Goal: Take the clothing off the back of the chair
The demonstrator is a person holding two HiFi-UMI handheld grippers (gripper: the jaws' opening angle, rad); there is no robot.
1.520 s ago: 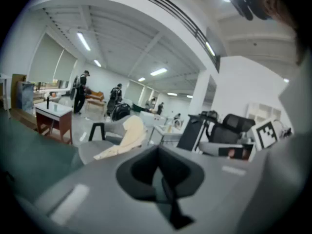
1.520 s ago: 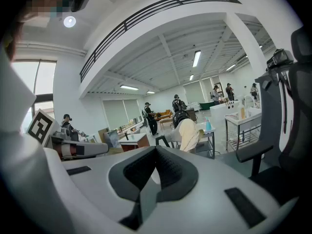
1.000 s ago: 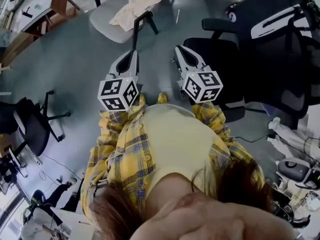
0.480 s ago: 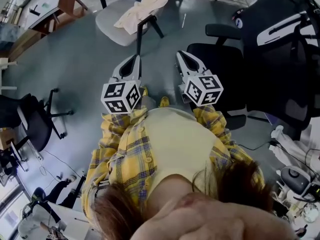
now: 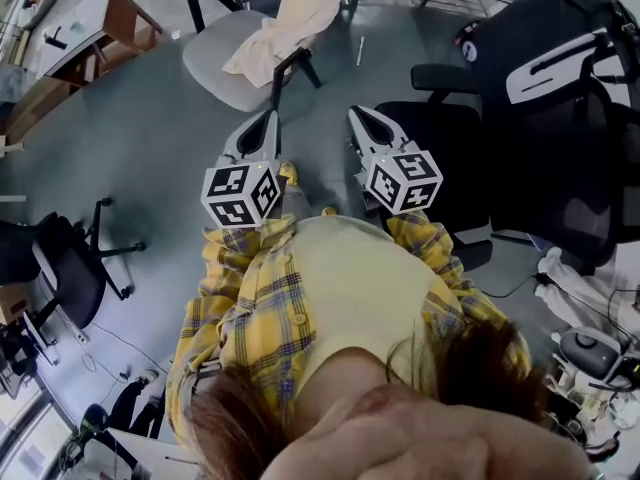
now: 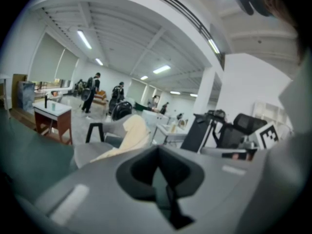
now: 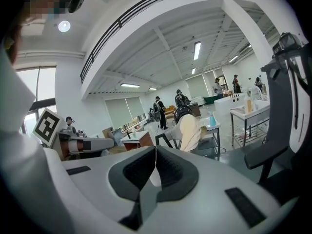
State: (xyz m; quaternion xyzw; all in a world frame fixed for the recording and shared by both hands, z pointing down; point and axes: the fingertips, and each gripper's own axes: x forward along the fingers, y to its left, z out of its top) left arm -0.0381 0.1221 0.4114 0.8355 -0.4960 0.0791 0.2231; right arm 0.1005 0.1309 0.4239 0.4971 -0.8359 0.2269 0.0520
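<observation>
Head view: left gripper (image 5: pixel 267 121) and right gripper (image 5: pixel 357 117) are held side by side in front of the person's chest, both aimed at the grey chair (image 5: pixel 213 50) ahead. Neither is anywhere near it yet, with open grey floor (image 5: pixel 150 138) between. The clothing (image 5: pixel 292 20) hangs over the chair's back and spills down onto the seat. It's a cream fabric, limp with soft folds, and it looks light. The chair has a padded grey seat and thin black armrests. A black office chair (image 5: pixel 440 118) sits close on the right gripper's side, so that's a snag risk on the way in.

Left gripper view: fingers together, nothing between them. The clothing (image 6: pixel 131 132) sits dead ahead above the fingers, draped in a rounded hump over the backrest.

Right gripper view: fingers fully together, dark ribbed pads meeting on a thin seam, empty. The clothing (image 7: pixel 189 129) is just right of centre, well off.

My read is that this is the approach step, with the fingers kept together because there's nothing to grab yet. They need to spread before reaching the fabric. Pinching at the top fold over the backrest looks the best bet, since the cloth will slump if taken low.
</observation>
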